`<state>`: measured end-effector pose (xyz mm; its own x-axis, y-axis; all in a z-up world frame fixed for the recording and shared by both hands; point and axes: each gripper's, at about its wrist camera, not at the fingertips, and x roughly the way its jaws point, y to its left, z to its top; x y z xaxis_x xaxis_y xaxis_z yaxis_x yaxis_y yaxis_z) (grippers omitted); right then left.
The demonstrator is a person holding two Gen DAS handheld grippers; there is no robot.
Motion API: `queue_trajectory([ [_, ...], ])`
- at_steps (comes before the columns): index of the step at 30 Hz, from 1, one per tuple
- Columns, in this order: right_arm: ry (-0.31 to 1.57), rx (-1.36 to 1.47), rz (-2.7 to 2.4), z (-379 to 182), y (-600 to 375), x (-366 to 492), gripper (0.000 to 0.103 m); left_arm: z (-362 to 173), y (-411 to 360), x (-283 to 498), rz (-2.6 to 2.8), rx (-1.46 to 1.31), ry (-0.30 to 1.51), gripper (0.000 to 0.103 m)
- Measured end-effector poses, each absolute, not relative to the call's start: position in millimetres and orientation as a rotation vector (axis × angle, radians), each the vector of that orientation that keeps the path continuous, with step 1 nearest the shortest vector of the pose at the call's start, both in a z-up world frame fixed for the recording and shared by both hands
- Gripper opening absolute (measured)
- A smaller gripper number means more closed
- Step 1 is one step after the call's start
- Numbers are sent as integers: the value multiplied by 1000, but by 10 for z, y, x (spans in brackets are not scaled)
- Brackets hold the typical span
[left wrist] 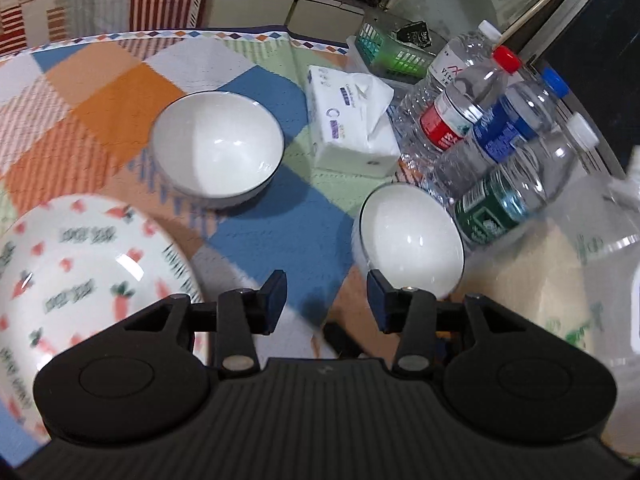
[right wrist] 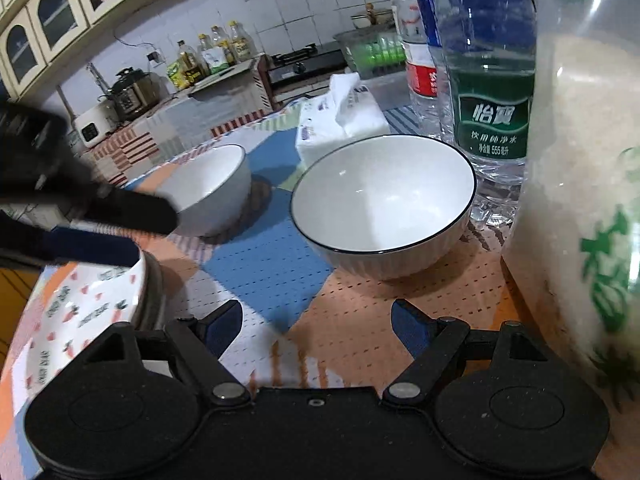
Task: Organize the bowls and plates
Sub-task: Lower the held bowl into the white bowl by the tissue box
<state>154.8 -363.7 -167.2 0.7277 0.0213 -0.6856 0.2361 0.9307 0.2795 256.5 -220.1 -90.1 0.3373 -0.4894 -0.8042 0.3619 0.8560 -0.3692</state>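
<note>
1. In the left wrist view, the left hand-held gripper (left wrist: 327, 296) sits at the bottom centre of the frame, its jaws moderately apart with nothing between them, above the patchwork cloth.
2. That view shows both bowls from above: the far bowl (left wrist: 218, 148) in the centre left of the frame and the near bowl (left wrist: 410, 236) to the right of centre, well apart from each other. The carrot-print plate (left wrist: 84, 276) fills the lower left, blurred.
3. The right wrist view sees the same things low and from the side. The right hand-held gripper (right wrist: 318, 326) is at the bottom centre, jaws wide apart and holding nothing. The near bowl (right wrist: 384, 204) stands upright in the centre of the frame, the far bowl (right wrist: 216, 188) to its left.
4. Only the right wrist view shows the left gripper from outside: a blurred black shape at the left edge, over the plate (right wrist: 92, 304). Whether it touches the plate cannot be told.
5. The tissue pack (left wrist: 352, 120) lies beyond the bowls; the water bottles (left wrist: 500, 136) stand grouped at the right, just beside the near bowl.
6. The tabletop (left wrist: 280, 220) carries a cloth of orange, blue, green and white patches.
7. The right wrist view alone shows the room: tiled wall, arched cabinet doors at upper left, a pressure cooker (right wrist: 130, 90) and a stove (right wrist: 298, 62) on a counter.
</note>
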Motion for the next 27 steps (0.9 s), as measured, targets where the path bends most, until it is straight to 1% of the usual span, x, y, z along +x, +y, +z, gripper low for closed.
queue_trajectory([
  [6,748,350,-166,-1794,-3656,1679,85,-1143,-2544,2785,-582,-167,1132,43],
  [9,737,264,-193,-1822,-3626,1748,86,-1243,-2697,2799,-555,-128,1103,43],
  [11,733,223,-205,-1845,-3645,1767,86,-1306,-2758,2807,-567,-110,1105,41],
  [13,721,194,-193,-1874,-3639,1767,87,-1360,-2791,2822,-568,-96,1111,38],
  [14,720,178,-189,-1880,-3627,1760,89,-1384,-2804,2826,-573,-92,1112,33],
  [15,719,155,-183,-1890,-3601,1759,90,-1407,-2809,2829,-574,-90,1116,24],
  [16,720,131,-179,-1908,-3576,1769,91,-1426,-2813,2828,-581,-94,1122,21],
  [17,716,119,-188,-1918,-3552,1766,91,-1438,-2807,2828,-596,-114,1125,12],
  [20,712,116,-195,-1901,-3542,1754,91,-1448,-2793,2832,-592,-145,1144,10],
  [27,710,100,-222,-1928,-3522,1737,93,-1426,-2626,2820,-555,-149,1204,9],
])
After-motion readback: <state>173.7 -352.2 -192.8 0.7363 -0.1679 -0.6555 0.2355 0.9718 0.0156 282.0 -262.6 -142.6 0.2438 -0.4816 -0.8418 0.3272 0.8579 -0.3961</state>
